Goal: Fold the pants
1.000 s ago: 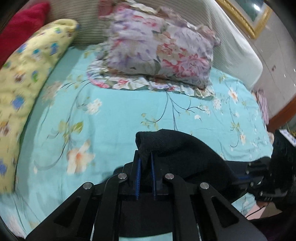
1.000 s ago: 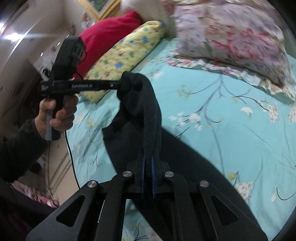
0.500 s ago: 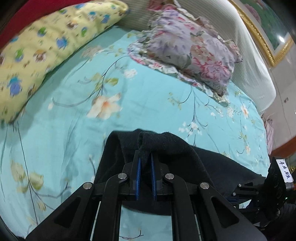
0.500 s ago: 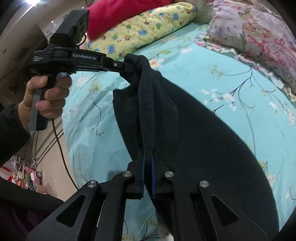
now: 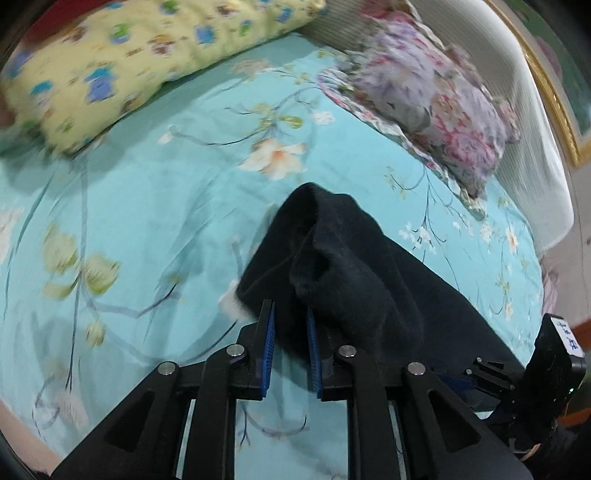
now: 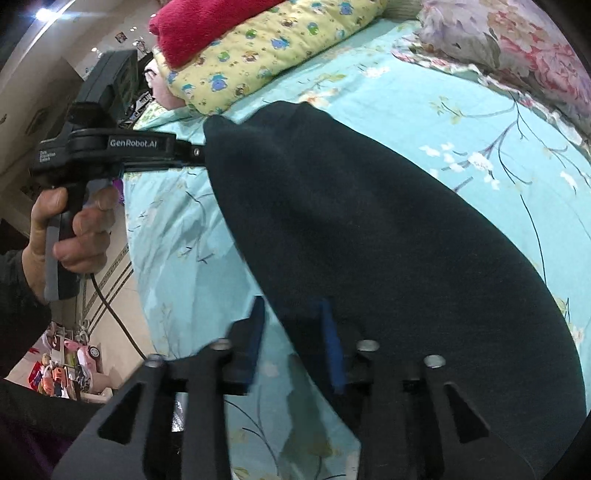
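Black pants (image 6: 388, 240) lie on the teal sheet (image 5: 155, 206), long axis running from the left gripper (image 5: 290, 345) toward the right gripper (image 6: 293, 341). Both jaws part-open, cloth loose between the pads, nothing clamped. Only the right view shows the hand (image 6: 70, 229) and red pillow (image 6: 207, 26).

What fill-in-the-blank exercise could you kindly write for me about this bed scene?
1. The pants spread on the bedsheet are ___ in colour.
2. The red cushion rests on top of the ___ pillow.
3. The fingers of the right gripper stand ___, not clamped on the cloth.
Missing words: black; yellow; open.
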